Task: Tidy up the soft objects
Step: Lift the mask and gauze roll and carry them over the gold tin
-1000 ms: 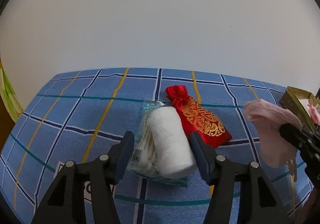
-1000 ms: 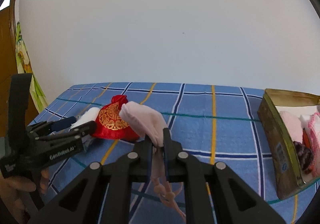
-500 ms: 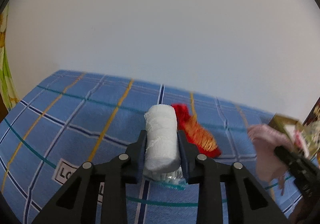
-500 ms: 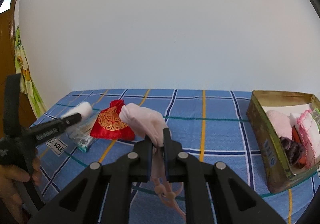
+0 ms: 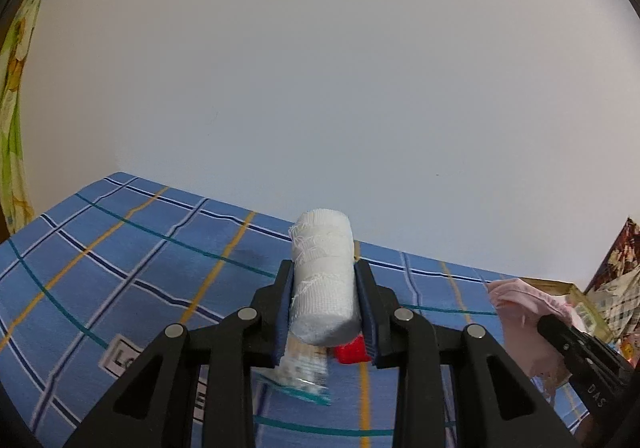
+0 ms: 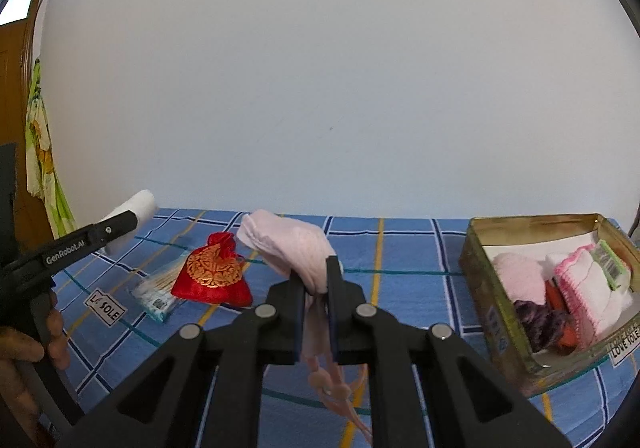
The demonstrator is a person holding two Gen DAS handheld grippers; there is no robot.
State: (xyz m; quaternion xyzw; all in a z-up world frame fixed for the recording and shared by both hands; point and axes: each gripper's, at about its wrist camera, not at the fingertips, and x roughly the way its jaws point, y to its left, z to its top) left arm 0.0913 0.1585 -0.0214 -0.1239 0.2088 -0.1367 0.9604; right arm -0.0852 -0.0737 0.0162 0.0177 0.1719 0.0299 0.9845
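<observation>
Blue plaid cloth (image 6: 408, 248) with yellow and teal lines covers the desk, backed by a bare white wall (image 6: 320, 88). Above the desk's left part, the left gripper (image 5: 325, 302) has just closed its jaws and pinches a white rolled gauze bandage (image 5: 324, 280) between its pads, lifted clear of the cloth. Below it lie a clear packet of cotton swabs (image 6: 156, 290) and, touching that packet's right side, a red drawstring pouch with gold embroidery (image 6: 212, 276). Near the desk's middle, the right gripper (image 6: 316, 312) is pressed together on a pale pink soft fabric pouch (image 6: 288, 244), its pink cords (image 6: 332, 388) hanging under the jaws. At the right edge stands an open gold-coloured tin box (image 6: 500, 308) holding pink, white and dark purple soft items. Nothing lies on the cloth between the pink pouch and the tin. A white label (image 6: 106, 306) sits near the left edge.
</observation>
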